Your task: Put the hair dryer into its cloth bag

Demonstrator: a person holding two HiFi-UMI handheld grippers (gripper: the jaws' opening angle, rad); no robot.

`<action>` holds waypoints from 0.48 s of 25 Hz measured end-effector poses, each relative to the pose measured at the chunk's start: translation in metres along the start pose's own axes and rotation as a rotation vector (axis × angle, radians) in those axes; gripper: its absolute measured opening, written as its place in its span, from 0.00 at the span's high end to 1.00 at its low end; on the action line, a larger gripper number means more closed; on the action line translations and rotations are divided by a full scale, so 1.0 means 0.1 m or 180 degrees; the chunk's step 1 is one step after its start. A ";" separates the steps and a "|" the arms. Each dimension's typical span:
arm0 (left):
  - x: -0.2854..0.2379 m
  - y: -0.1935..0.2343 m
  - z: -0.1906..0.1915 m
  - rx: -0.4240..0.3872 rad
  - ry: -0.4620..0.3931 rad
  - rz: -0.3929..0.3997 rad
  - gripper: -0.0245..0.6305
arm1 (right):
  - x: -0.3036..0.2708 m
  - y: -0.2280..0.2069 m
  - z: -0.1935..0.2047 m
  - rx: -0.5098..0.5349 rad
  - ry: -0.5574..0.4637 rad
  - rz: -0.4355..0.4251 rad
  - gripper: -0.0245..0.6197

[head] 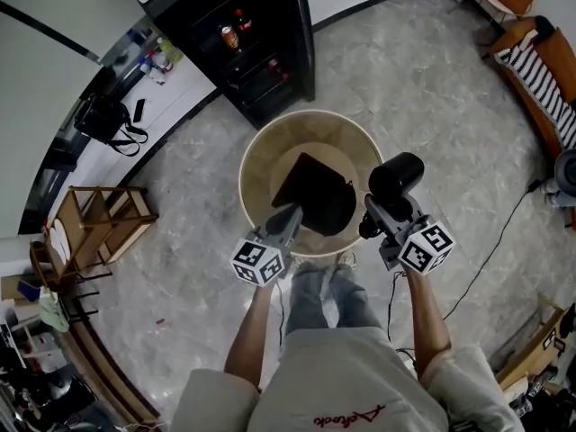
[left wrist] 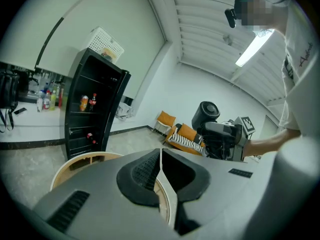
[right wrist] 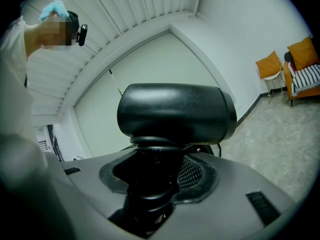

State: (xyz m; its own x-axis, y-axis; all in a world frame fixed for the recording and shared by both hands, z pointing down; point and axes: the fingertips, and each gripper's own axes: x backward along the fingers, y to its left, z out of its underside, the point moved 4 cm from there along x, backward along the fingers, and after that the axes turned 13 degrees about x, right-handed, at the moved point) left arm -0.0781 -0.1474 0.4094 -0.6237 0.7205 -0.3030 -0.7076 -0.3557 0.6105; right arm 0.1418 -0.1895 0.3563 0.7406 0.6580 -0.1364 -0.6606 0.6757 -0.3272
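While the grey marbled floor (head: 423,97) fills most of the head view, a round wooden table (head: 261,142) with a raised rim stands at its centre, directly in front of the person (head: 333,376), whose forearms reach out over its near edge. Behind the table is a black open-shelf cabinet (head: 270,52) holding a can and a bottle. An orange sofa (head: 531,70) with a striped cushion sits at the far right.

Cloth bag (head: 315,192): dark, over the middle of the table, its near-left edge meeting the tips of the left gripper (head: 292,214). In the left gripper view this gripper (left wrist: 161,169) has its jaws pressed together to a thin seam. A dark fold shows beneath the seam, read here as the bag's edge pinched between them.

Hair dryer (head: 396,178): black, held over the table's right rim, just beside the bag and outside it. In the left gripper view its round rear grille (left wrist: 206,115) faces the camera.

Right gripper (head: 373,210): in its own view the jaws (right wrist: 155,169) stand partly apart, clamped on the dryer's ribbed handle. The barrel (right wrist: 175,111) lies crosswise above them.

Each gripper carries a cube with square markers at its rear, near the person's hands.
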 end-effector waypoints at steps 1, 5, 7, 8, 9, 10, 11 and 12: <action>0.00 0.02 0.05 0.0014 0.0020 0.0000 0.90 | 0.02 0.00 0.06 -0.0008 0.0035 0.0012 0.64; -0.01 0.15 0.26 0.0085 0.0069 -0.0023 0.90 | 0.06 -0.01 0.36 -0.0044 0.0177 0.0020 0.64; -0.04 0.23 0.36 0.0111 0.0101 -0.0034 0.90 | 0.05 -0.02 0.51 -0.0081 0.0228 0.0021 0.64; -0.06 0.26 0.41 0.0123 0.0116 -0.0036 0.90 | 0.05 -0.03 0.59 -0.0108 0.0245 0.0021 0.64; -0.08 0.30 0.46 0.0139 0.0125 -0.0037 0.90 | 0.05 -0.03 0.68 -0.0134 0.0268 0.0020 0.64; -0.09 0.34 0.51 0.0163 0.0130 -0.0038 0.90 | 0.05 -0.03 0.77 -0.0158 0.0302 0.0017 0.64; -0.10 0.38 0.57 0.0189 0.0135 -0.0044 0.90 | 0.05 -0.03 0.87 -0.0176 0.0350 0.0013 0.64; -0.11 0.42 0.63 0.0213 0.0146 -0.0058 0.90 | 0.06 -0.02 0.97 -0.0194 0.0404 0.0006 0.64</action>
State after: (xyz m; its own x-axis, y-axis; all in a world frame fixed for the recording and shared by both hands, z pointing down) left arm -0.0801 -0.1329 0.4847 -0.6265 0.6980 -0.3468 -0.6961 -0.3010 0.6518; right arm 0.1356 -0.1548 0.4474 0.7516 0.6091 -0.2531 -0.6561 0.6506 -0.3824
